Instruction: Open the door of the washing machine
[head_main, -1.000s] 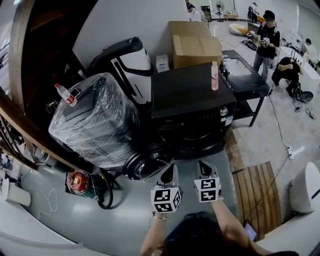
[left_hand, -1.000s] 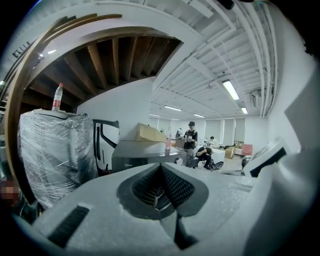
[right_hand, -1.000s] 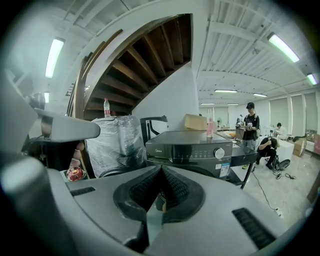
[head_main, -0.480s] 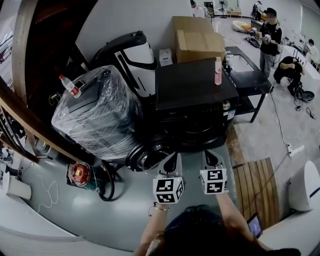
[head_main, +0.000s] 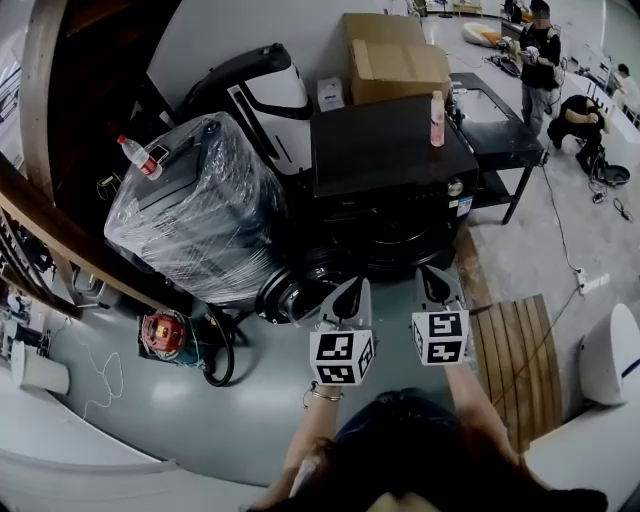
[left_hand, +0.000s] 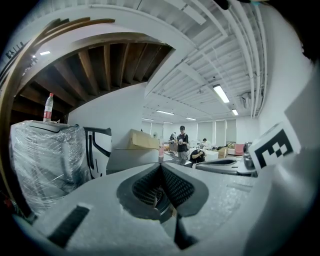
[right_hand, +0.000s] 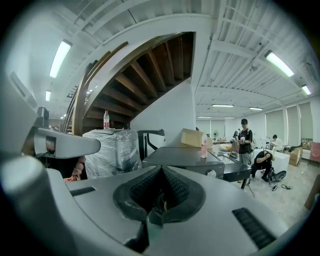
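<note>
The black washing machine (head_main: 390, 160) stands ahead of me, with a pink bottle (head_main: 437, 118) on its top. Its round door (head_main: 300, 292) appears swung out at the lower left of the front. My left gripper (head_main: 352, 290) hangs just right of that door, jaws together and empty. My right gripper (head_main: 432, 276) is beside it, before the machine's front, shut on nothing. In the left gripper view the machine's top (left_hand: 135, 160) shows past the closed jaws. The right gripper view shows the machine (right_hand: 185, 157) and its knob beyond the tips.
A plastic-wrapped appliance (head_main: 200, 210) with a water bottle (head_main: 135, 158) stands left of the machine. A cardboard box (head_main: 395, 65) sits behind, a black table (head_main: 495, 140) to the right. A wooden pallet (head_main: 515, 350) and a red device (head_main: 165, 335) lie on the floor. People (head_main: 540, 50) stand far right.
Both grippers have risen and now sit higher against the machine's front, the right slightly more. Both stay shut.
</note>
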